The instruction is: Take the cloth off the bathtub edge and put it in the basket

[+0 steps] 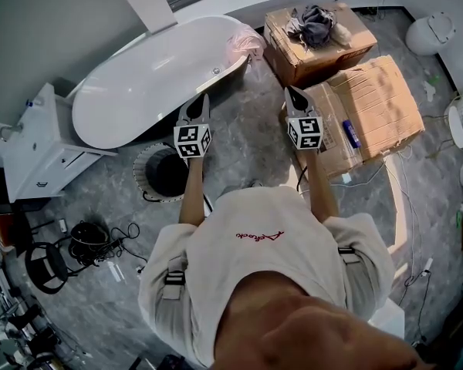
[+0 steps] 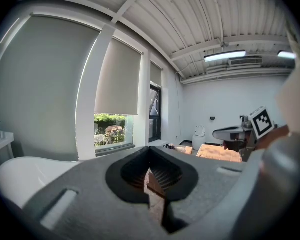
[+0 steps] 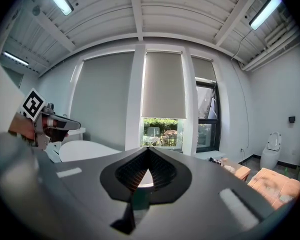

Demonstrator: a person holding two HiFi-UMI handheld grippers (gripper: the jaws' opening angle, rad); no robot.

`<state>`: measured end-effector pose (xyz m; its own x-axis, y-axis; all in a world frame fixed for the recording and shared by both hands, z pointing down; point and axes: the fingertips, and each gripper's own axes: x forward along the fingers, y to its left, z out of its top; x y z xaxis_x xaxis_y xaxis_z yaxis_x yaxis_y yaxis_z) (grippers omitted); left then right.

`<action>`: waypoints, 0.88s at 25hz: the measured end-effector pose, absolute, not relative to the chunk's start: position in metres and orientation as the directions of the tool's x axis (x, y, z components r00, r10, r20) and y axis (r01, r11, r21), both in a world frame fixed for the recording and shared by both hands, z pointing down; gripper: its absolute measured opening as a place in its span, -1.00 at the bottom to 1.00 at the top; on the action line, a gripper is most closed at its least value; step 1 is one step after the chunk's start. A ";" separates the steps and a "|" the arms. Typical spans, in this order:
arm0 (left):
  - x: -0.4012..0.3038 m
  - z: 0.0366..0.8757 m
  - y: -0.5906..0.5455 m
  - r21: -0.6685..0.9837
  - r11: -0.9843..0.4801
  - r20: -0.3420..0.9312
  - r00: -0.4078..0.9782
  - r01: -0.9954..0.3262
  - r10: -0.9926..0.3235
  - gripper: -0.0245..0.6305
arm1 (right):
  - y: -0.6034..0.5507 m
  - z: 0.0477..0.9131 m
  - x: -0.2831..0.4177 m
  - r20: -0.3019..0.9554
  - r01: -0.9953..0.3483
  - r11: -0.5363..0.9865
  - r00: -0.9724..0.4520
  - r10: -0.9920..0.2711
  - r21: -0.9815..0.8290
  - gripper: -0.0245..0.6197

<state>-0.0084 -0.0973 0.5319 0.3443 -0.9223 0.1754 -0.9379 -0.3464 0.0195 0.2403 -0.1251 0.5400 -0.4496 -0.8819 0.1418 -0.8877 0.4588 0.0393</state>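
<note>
Head view: the pink cloth (image 1: 244,43) is seen draped over the far end of the tub (image 1: 147,83), well apart from the basket (image 1: 142,166). It is judged soft, light and limp, best pinched at a bunched fold. The left gripper (image 1: 201,103) and right gripper (image 1: 293,95) are seen pressed together, empty

Glossy bathtub (image 1: 150,75), pink cloth (image 1: 245,43), matt cardboard box (image 1: 378,99)
</note>
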 end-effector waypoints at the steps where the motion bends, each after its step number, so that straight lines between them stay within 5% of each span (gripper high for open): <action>1: -0.006 0.533 -0.099 0.021 -0.346 0.176 0.344 -0.938 -0.922 -0.92 | -0.126 0.541 0.242 0.143 -0.886 0.462 -0.452 -0.880 0.040 -0.91; 22: 0.018 0.540 -0.132 0.021 -0.374 0.174 0.371 -0.927 -0.912 -0.93 | -0.155 0.551 0.260 0.157 -0.884 0.465 -0.452 -0.878 0.054 -0.91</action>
